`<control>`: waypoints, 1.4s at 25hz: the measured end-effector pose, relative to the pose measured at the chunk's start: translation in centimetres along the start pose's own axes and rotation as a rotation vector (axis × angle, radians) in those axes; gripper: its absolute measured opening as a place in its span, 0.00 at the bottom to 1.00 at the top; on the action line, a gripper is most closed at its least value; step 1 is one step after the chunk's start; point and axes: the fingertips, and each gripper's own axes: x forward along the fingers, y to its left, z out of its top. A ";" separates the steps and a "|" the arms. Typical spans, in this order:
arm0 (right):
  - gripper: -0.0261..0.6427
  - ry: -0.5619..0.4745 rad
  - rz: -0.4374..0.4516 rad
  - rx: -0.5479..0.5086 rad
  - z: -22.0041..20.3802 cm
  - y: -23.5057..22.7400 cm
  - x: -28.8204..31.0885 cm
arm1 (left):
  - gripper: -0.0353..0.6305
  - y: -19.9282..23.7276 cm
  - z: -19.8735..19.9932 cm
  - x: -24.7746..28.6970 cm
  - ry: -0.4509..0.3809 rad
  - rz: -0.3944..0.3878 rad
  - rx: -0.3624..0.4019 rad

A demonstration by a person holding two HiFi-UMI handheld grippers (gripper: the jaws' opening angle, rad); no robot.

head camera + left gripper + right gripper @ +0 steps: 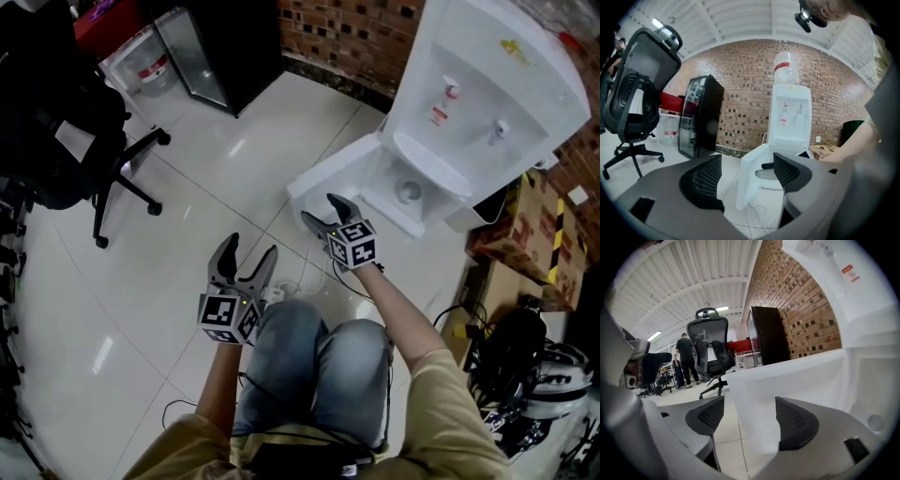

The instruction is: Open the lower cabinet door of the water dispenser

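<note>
Lower cabinet door [330,180] is standing swung out from the water dispenser [487,94]; the opening step is looking done. I'm holding the right gripper [319,208] wide at the door's free edge, pinching nothing. The left gripper [253,249] is hanging wide and empty. Next I'm judging a clean back-off, without nudging the door.
</note>
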 end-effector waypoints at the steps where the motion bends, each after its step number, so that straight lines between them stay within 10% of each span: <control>1: 0.59 0.022 -0.023 0.022 -0.4 -0.6 -2.1 | 0.55 -1.0 0.5 0.2 0.022 -0.025 -0.001; 8: 0.59 0.187 -0.249 0.106 2.8 -1.0 -20.6 | 0.55 -11.2 11.2 -1.4 0.193 -0.327 -0.037; 18: 0.59 0.009 -0.591 0.203 27.2 11.3 -47.8 | 0.55 -21.8 34.8 -11.9 0.243 -0.582 0.176; 27: 0.59 -0.358 -0.807 0.084 47.3 24.4 -62.5 | 0.55 -26.3 52.2 -20.9 0.024 -0.655 0.168; 35: 0.58 -0.517 -0.768 -0.020 53.9 30.7 -67.9 | 0.55 -29.9 57.4 -25.7 -0.113 -0.580 0.195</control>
